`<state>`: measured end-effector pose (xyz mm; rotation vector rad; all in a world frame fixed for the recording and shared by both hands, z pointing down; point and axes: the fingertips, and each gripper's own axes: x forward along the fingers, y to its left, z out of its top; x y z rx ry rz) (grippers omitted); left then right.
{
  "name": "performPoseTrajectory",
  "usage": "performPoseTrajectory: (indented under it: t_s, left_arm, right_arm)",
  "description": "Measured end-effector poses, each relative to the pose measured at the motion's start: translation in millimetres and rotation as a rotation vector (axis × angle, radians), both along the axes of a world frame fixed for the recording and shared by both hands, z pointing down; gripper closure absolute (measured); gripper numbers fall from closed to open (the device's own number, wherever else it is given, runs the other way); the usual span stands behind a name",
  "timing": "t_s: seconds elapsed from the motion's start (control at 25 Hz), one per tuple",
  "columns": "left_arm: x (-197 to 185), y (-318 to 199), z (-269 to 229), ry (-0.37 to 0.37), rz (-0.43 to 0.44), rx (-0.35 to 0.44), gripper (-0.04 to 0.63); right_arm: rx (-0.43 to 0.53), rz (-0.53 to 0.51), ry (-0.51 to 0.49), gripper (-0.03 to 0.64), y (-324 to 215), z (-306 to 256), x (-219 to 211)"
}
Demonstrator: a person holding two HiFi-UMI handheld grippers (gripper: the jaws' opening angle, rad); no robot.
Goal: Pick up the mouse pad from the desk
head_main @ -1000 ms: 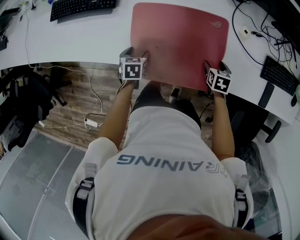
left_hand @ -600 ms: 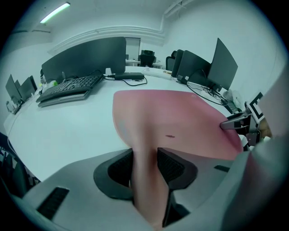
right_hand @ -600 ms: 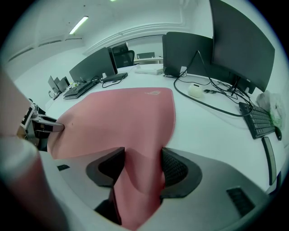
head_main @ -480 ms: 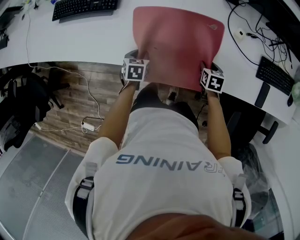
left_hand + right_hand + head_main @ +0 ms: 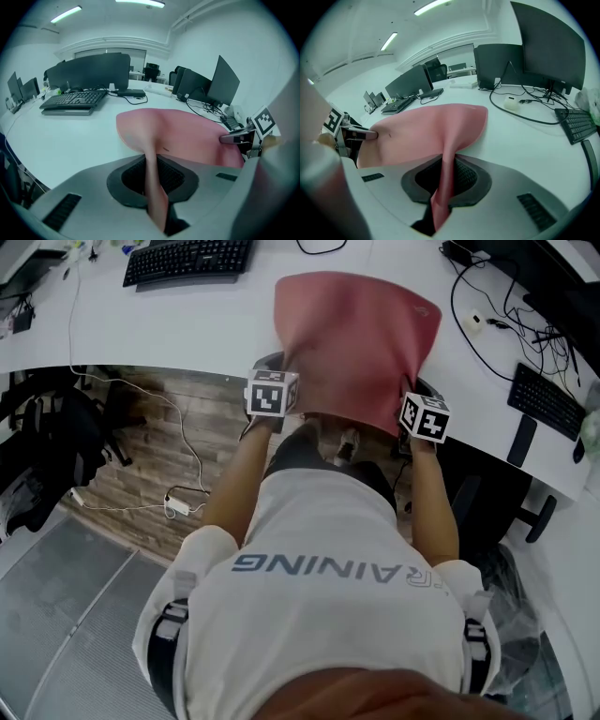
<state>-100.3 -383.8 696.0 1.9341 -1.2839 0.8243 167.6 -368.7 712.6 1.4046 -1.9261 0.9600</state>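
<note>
The red mouse pad (image 5: 356, 334) lies on the white desk (image 5: 187, 324), its near edge raised and sagging between my two grippers. In the head view my left gripper (image 5: 284, 364) grips the pad's near left corner and my right gripper (image 5: 410, 388) the near right corner. In the left gripper view the jaws (image 5: 152, 171) are closing, and the pads pinch a fold of the mouse pad (image 5: 187, 136). The right gripper view shows the same: the right gripper (image 5: 446, 176) is closing on a pinched fold of the mouse pad (image 5: 422, 131). The far edge still rests on the desk.
A black keyboard (image 5: 187, 259) lies at the far left of the desk, and another keyboard (image 5: 544, 399) at the right among black cables (image 5: 487, 306). Monitors (image 5: 548, 47) stand behind the pad. A dark chair (image 5: 47, 446) and a floor adapter (image 5: 176, 504) are at the left.
Both grippers have shut on the pad's near corners and risen. The near edge has lifted off the desk, and the pad now bows and looks narrower.
</note>
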Motion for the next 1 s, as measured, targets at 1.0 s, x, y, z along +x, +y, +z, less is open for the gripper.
performPoseTrajectory:
  t_s: [1.0]
  left_arm:
    - [33, 7, -219, 0.136, -0.085, 0.488, 0.523]
  right_arm:
    - [0.472, -0.027, -0.053, 0.56, -9, -213, 39]
